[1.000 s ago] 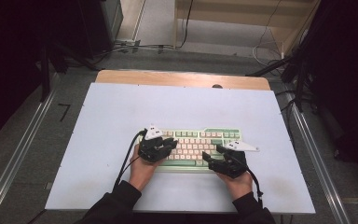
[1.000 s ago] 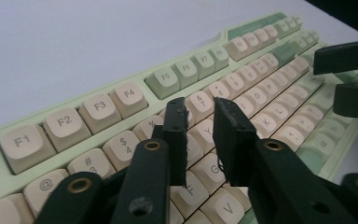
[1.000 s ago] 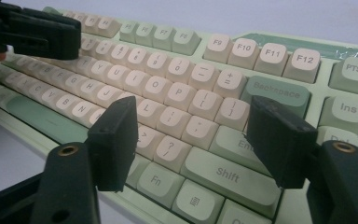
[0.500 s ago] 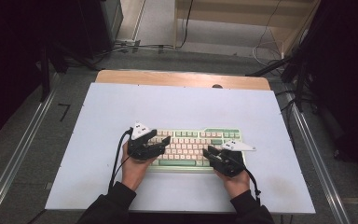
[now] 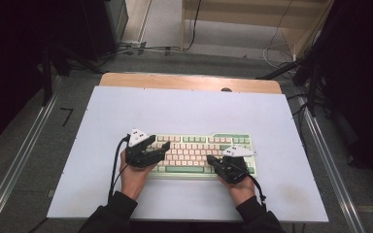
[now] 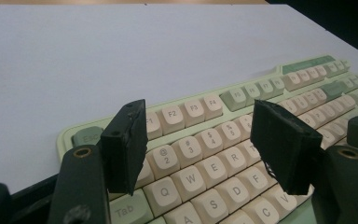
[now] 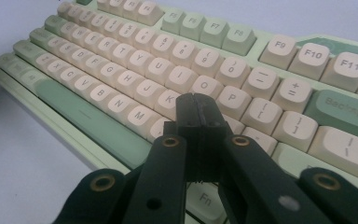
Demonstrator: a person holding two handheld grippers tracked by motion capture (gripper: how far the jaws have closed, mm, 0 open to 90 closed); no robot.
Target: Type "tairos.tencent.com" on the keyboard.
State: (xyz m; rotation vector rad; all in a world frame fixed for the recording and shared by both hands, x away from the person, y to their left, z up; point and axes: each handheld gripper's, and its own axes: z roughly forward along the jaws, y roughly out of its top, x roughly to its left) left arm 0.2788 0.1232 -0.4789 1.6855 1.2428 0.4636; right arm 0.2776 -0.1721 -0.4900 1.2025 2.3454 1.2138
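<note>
A pale green keyboard (image 5: 199, 150) with cream keys lies on the white table top (image 5: 184, 111), near the front. My left gripper (image 5: 161, 145) hovers over the keyboard's left end, jaws wide open; in the left gripper view (image 6: 200, 140) the number and QWERTY rows (image 6: 200, 163) lie between and beyond the jaws. My right gripper (image 5: 209, 158) is over the keyboard's right half with its jaws pressed together and nothing in them. In the right gripper view, the closed tips (image 7: 196, 109) sit just above the keys near K and L (image 7: 168, 100).
The table's wooden back edge (image 5: 189, 81) has a dark round spot (image 5: 226, 89). Metal rails (image 5: 320, 145) run along both sides of the table. Cables (image 5: 141, 48) lie on the floor behind. Bare white surface surrounds the keyboard.
The left gripper shifted left along the keyboard toward its left end. The right gripper moved slightly forward and down over the right half, staying shut.
</note>
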